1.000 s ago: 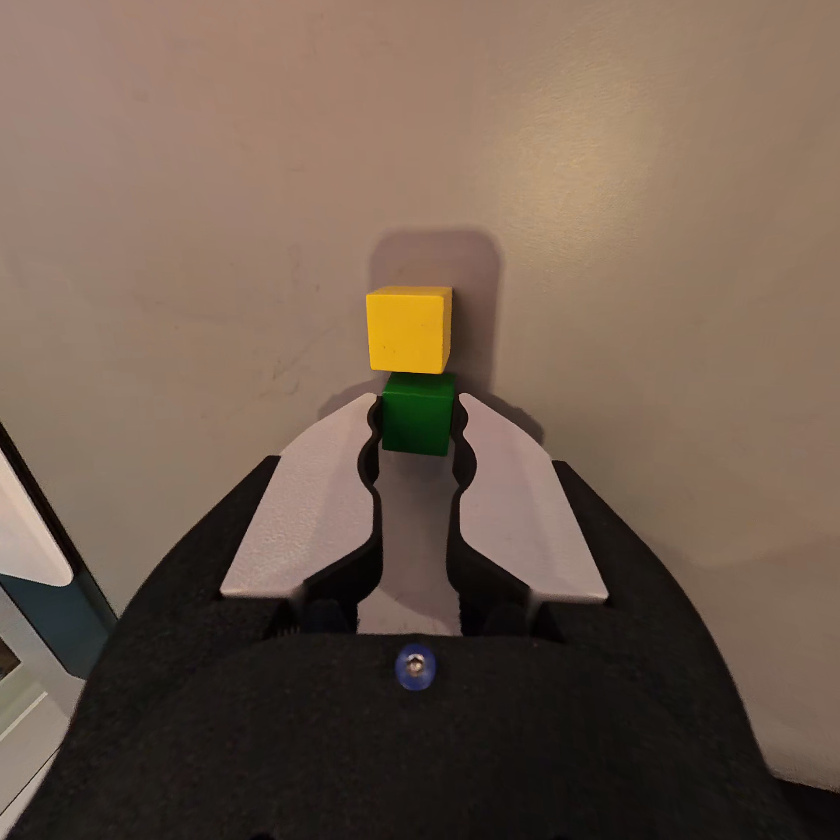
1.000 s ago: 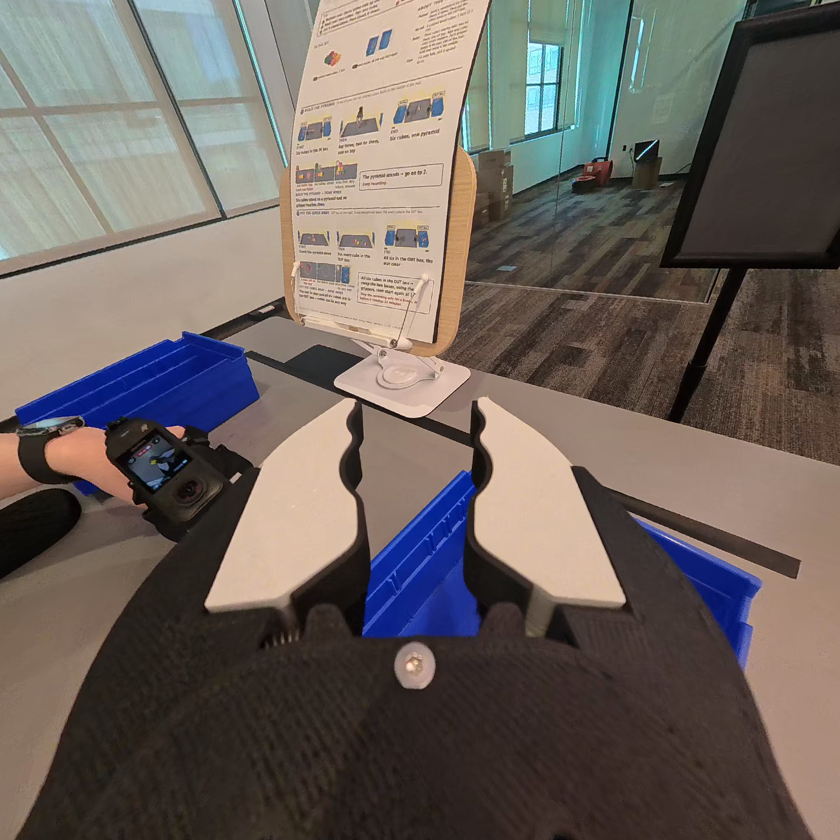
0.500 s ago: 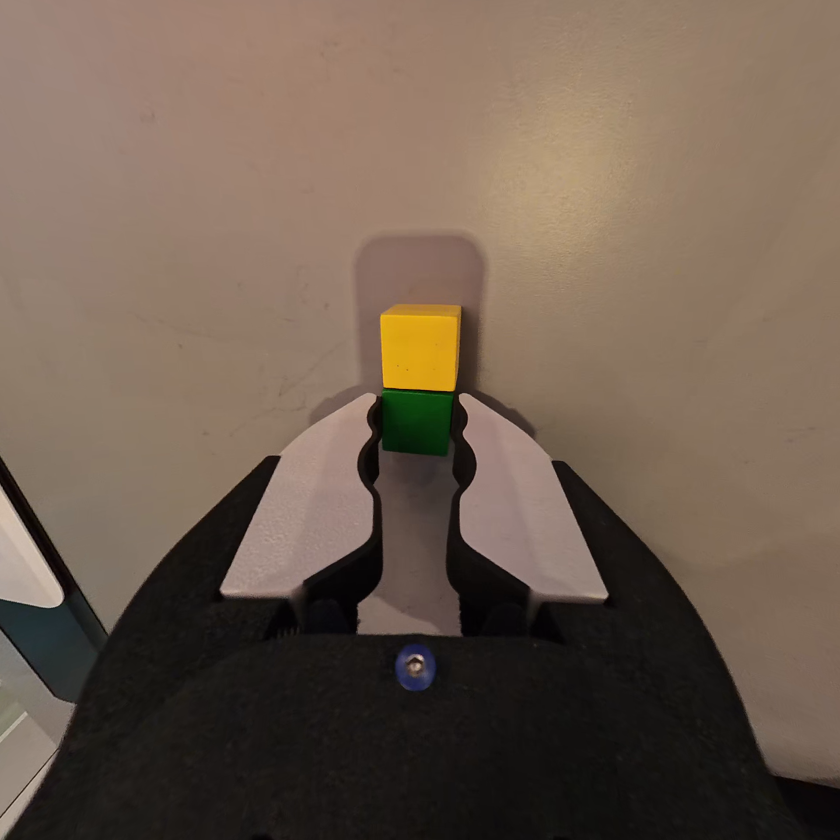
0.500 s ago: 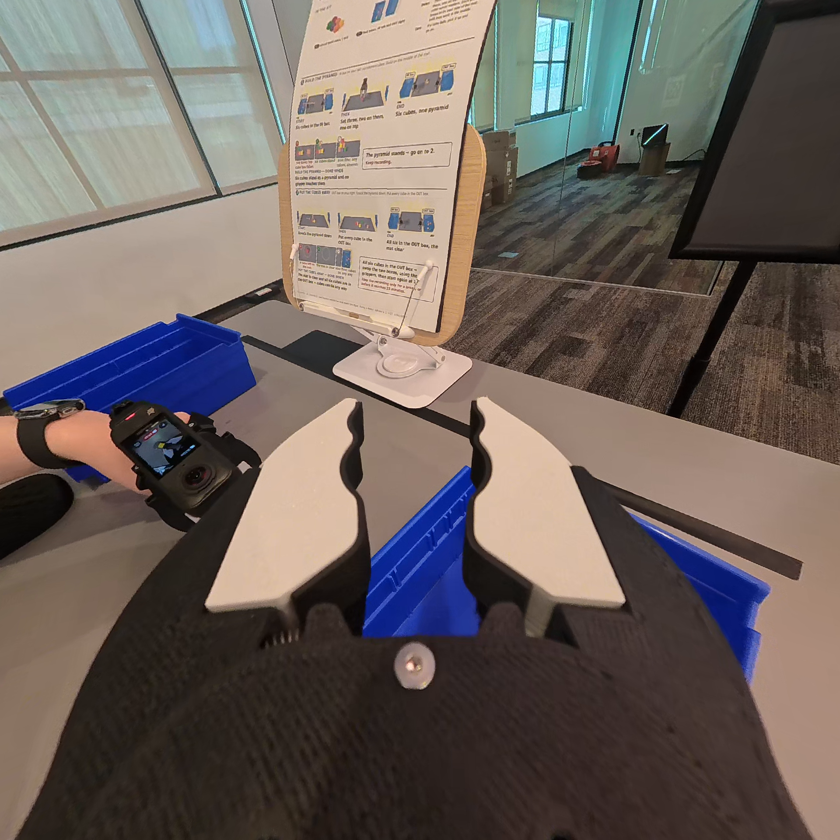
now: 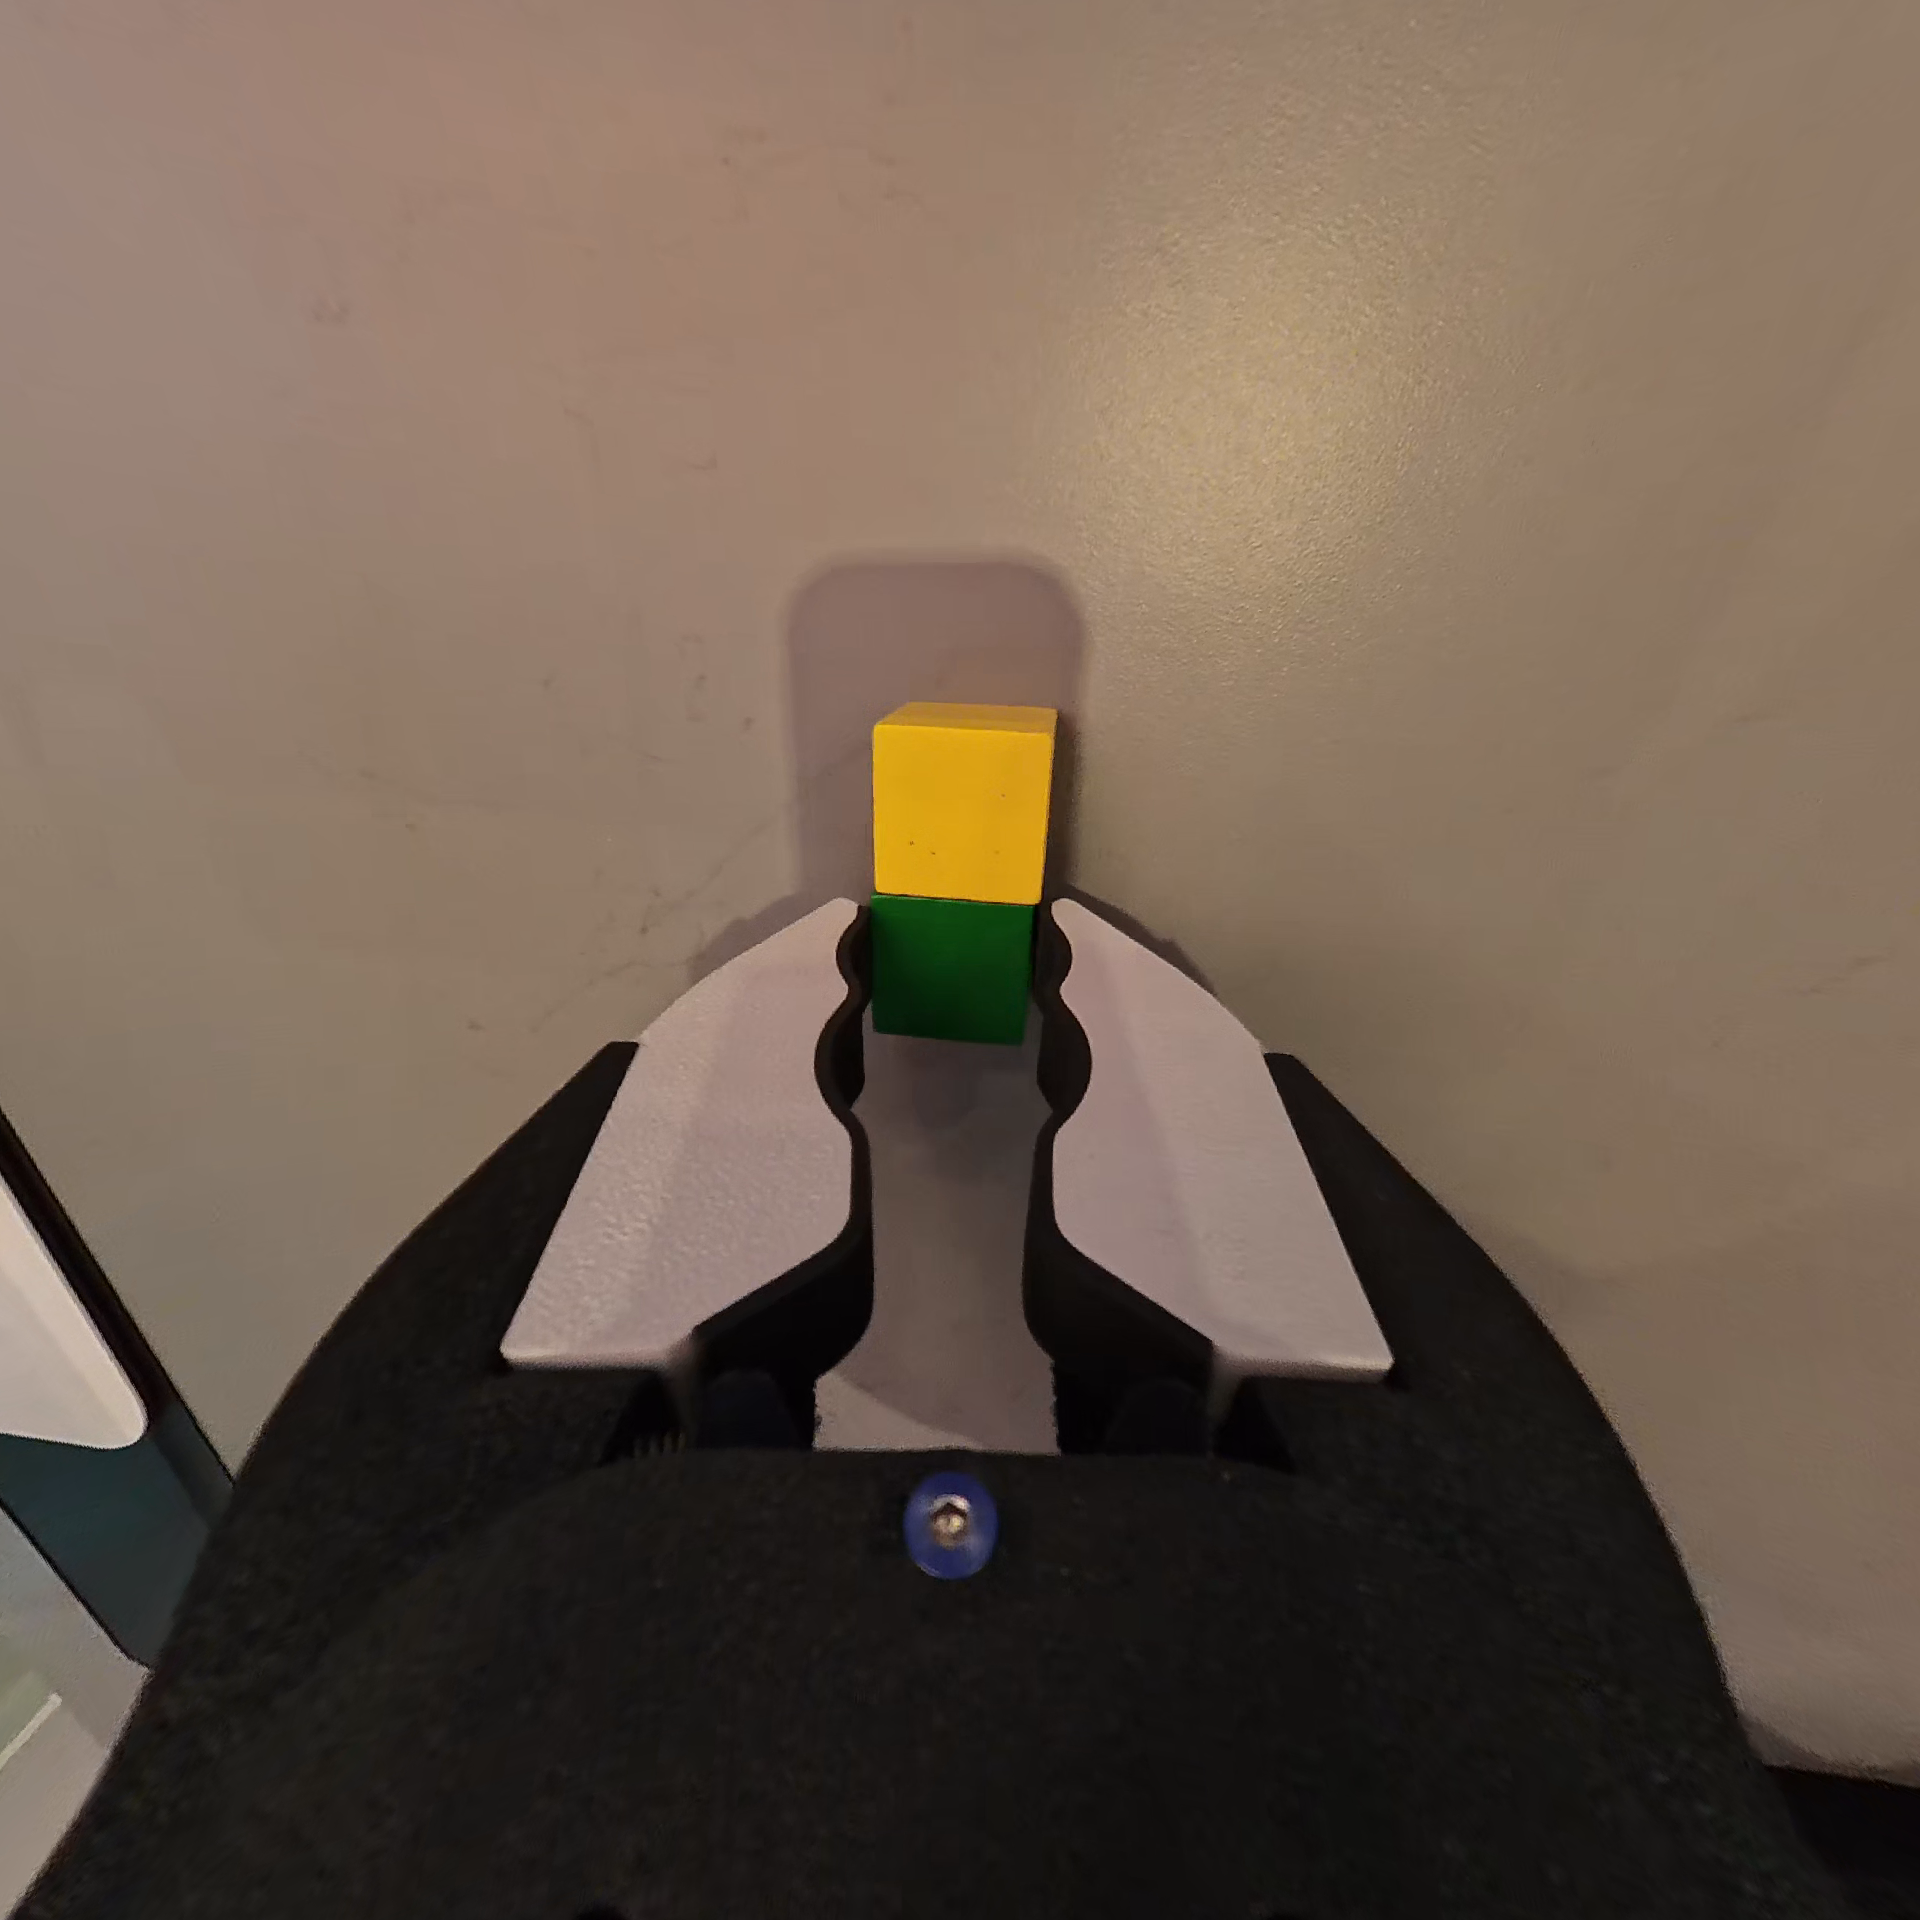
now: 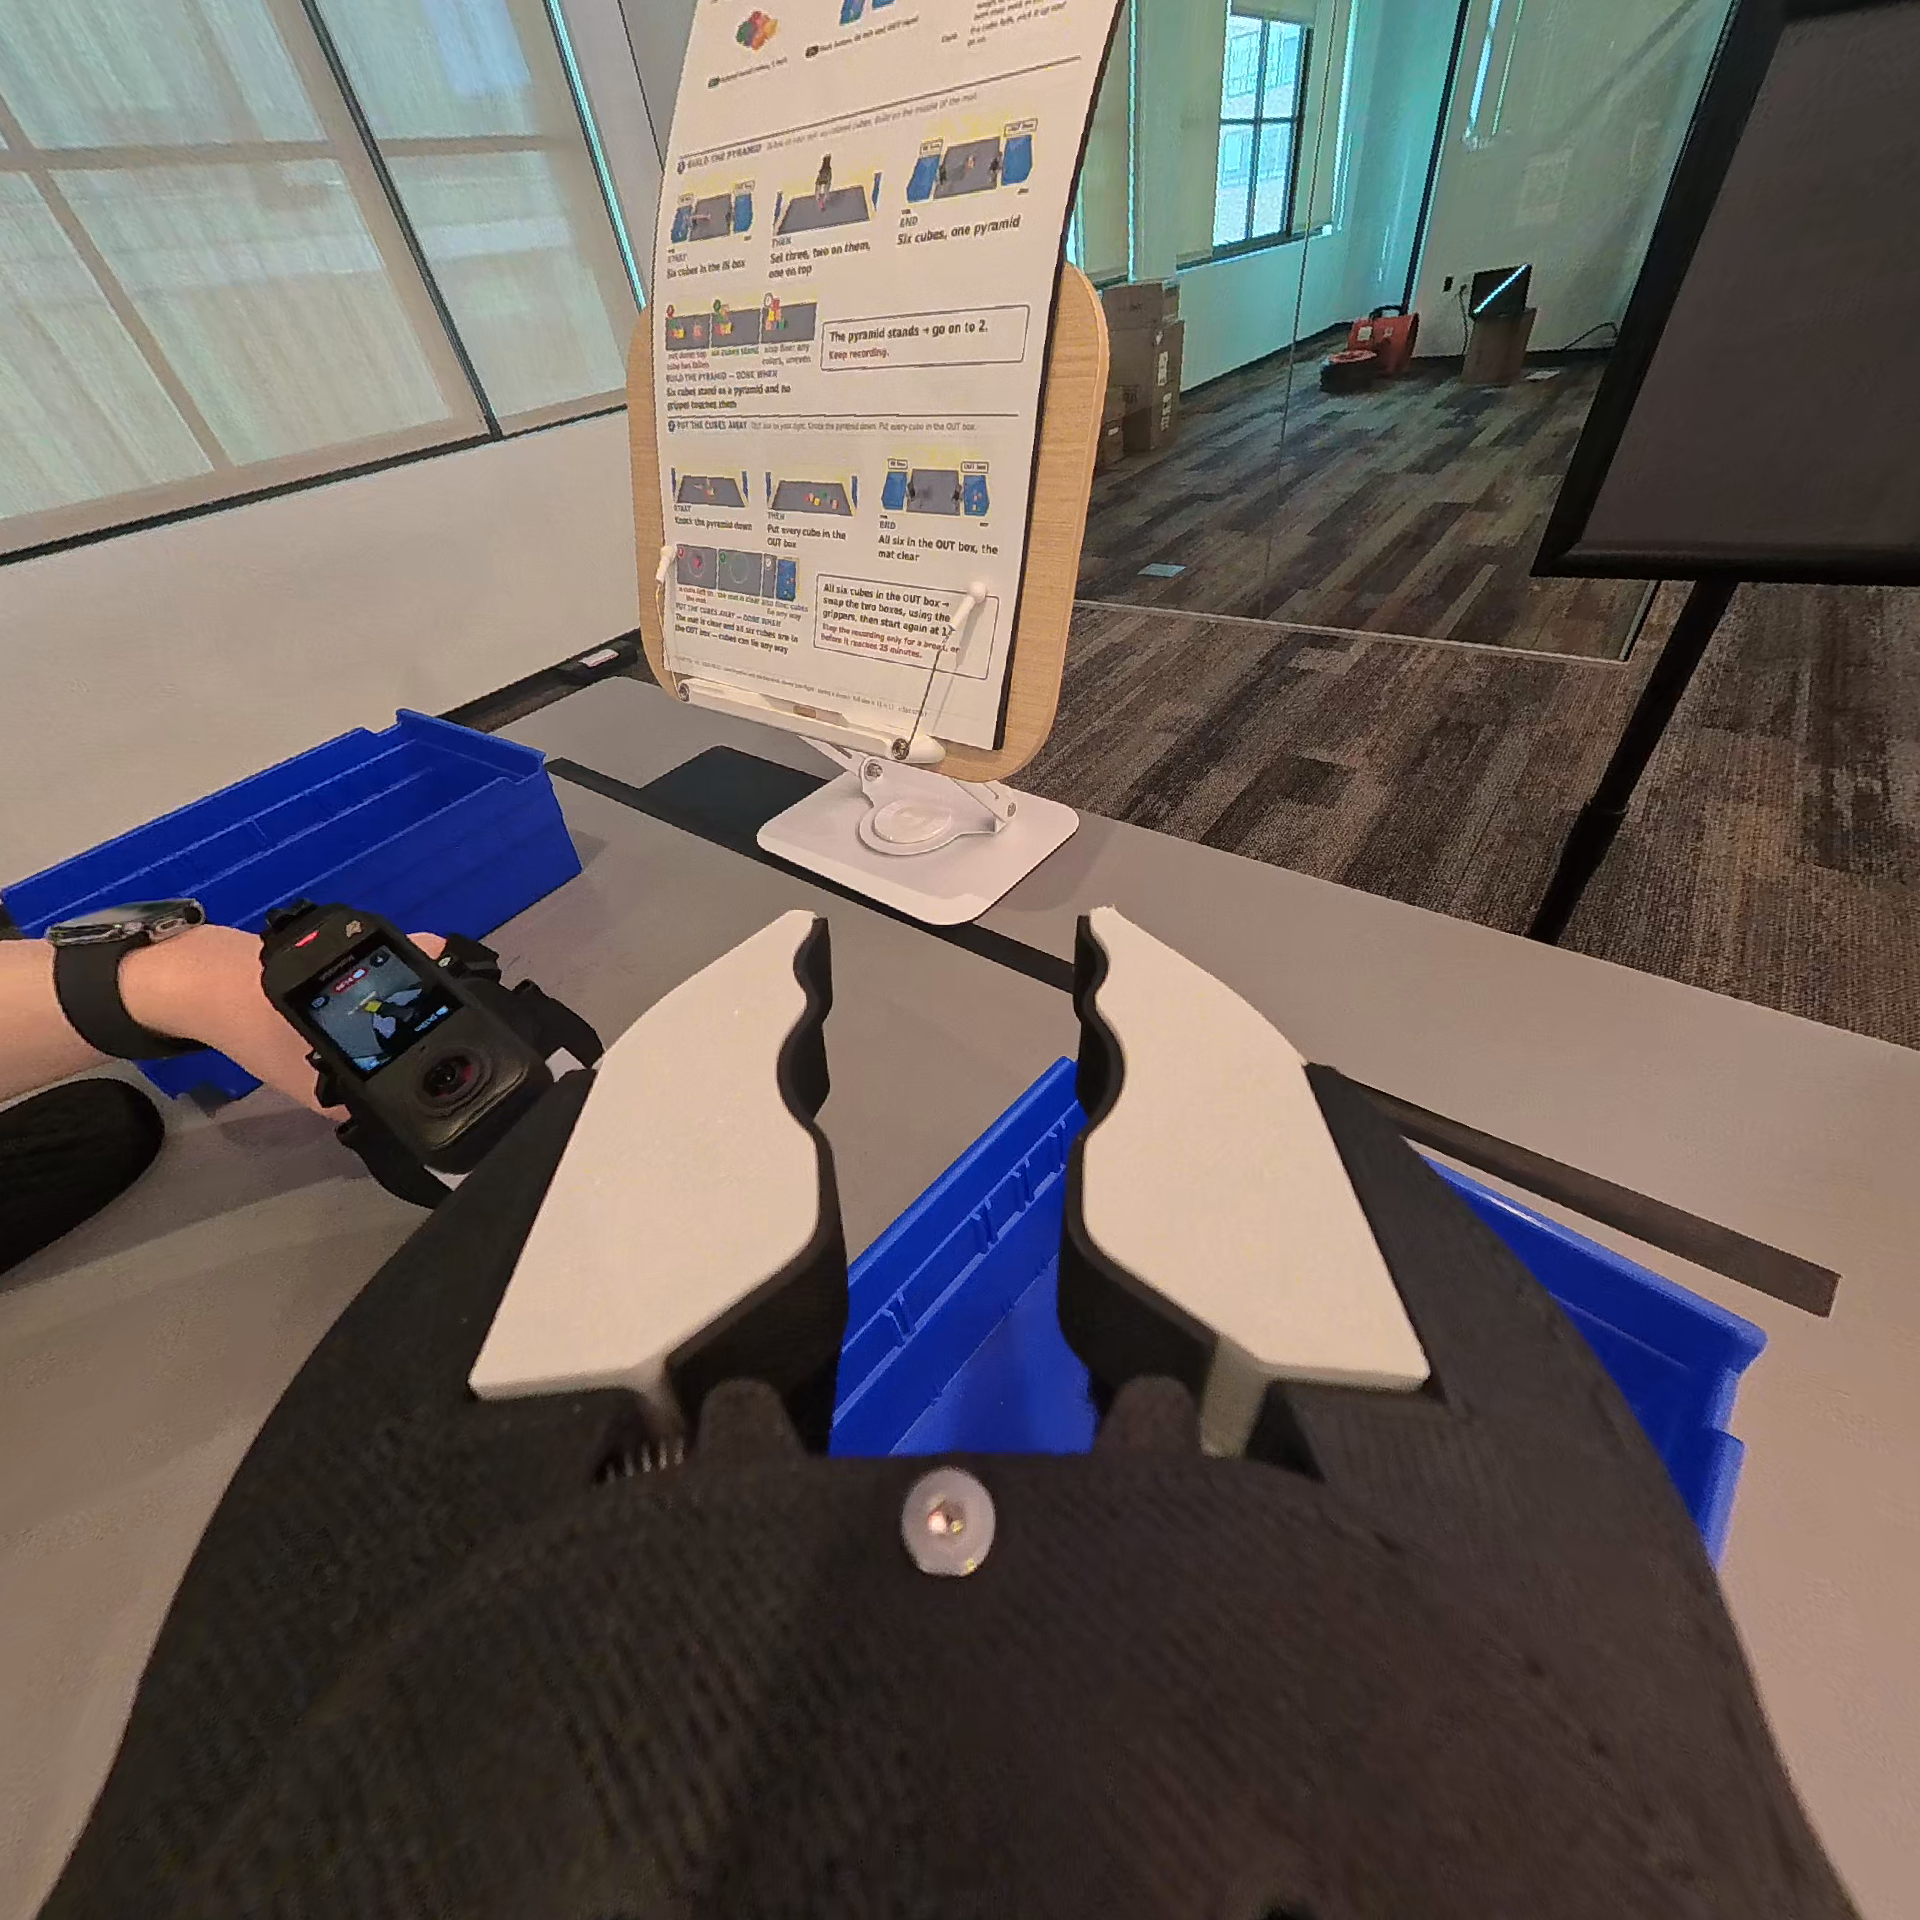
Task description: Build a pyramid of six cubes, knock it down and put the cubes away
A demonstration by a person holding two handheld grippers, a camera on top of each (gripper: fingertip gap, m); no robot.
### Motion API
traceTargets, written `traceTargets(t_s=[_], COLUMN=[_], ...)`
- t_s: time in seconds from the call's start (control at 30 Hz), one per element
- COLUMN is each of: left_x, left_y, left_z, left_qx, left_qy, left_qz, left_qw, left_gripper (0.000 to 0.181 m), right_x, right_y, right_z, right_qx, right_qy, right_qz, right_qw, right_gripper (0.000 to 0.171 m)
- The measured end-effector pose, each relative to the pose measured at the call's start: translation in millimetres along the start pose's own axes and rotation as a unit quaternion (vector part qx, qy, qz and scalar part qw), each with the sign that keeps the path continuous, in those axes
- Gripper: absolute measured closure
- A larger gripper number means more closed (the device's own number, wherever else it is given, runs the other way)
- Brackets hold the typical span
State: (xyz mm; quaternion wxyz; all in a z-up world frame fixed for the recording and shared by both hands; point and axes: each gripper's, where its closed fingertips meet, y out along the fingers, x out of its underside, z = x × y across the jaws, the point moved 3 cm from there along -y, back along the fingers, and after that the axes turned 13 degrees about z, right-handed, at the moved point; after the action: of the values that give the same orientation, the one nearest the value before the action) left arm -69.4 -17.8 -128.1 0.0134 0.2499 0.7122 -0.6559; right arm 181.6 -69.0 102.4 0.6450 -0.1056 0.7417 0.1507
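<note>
In the left wrist view my left gripper (image 5: 954,935) is shut on a green cube (image 5: 951,977), held between the fingertips just over the grey mat (image 5: 416,520). A yellow cube (image 5: 961,805) sits on the mat right beyond it, and their faces appear to touch. In the right wrist view my right gripper (image 6: 948,945) is open and empty, held above a blue bin (image 6: 966,1278). The left gripper's camera (image 6: 405,1049) and the hand (image 6: 208,997) holding it show at the left; its fingers and the cubes are hidden there.
A second blue bin (image 6: 312,821) stands at the far left of the table. An instruction sheet on a wooden stand (image 6: 862,416) with a white base (image 6: 925,842) stands at the back. A dark panel on a pole (image 6: 1766,312) stands off the table to the right. The left gripper's tips are roughly 35 cm from the right gripper's.
My left gripper has carried the green cube forward until it meets the yellow cube. My right gripper stays open and has shifted only slightly over the bin.
</note>
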Motion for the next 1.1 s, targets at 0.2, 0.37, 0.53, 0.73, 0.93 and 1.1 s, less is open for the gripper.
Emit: traceTargets(t_s=[0.2,0.37,0.53,0.73,0.93,1.1], left_x=[-1.4,7.5,50.2,190.1,268.1,282.9], left_y=[-6.0,-56.6,-152.4,-236.6,-201.6,-162.2], left_z=[-3.5,-3.6,-5.8,-1.7,36.4,45.0], left_qx=[-0.008,-0.036,-0.124,-0.226,-0.169,-0.116], left_qy=[-0.018,-0.031,-0.075,-0.216,-0.206,-0.17], left_qz=[0.027,0.071,0.133,0.075,0.06,0.047], left_qw=[0.999,0.996,0.98,0.947,0.962,0.977], left_gripper=[0.131,0.123,0.127,0.128,0.126,0.131], right_x=[0.7,1.3,0.7,0.1,6.3,11.8], right_y=[-1.1,-3.2,-5.2,-4.4,-2.1,-0.8], right_z=[1.4,5.2,7.8,8.3,12.5,12.0], right_qx=[0.001,0.003,0.005,0.009,0.021,0.03], right_qy=[0.0,0.007,0.01,0.008,0.01,0.002], right_qz=[-0.002,0.0,0.003,0.004,-0.009,-0.025], right_qw=[1.0,1.0,1.0,1.0,1.0,0.999], right_gripper=[0.125,0.125,0.126,0.126,0.126,0.126])
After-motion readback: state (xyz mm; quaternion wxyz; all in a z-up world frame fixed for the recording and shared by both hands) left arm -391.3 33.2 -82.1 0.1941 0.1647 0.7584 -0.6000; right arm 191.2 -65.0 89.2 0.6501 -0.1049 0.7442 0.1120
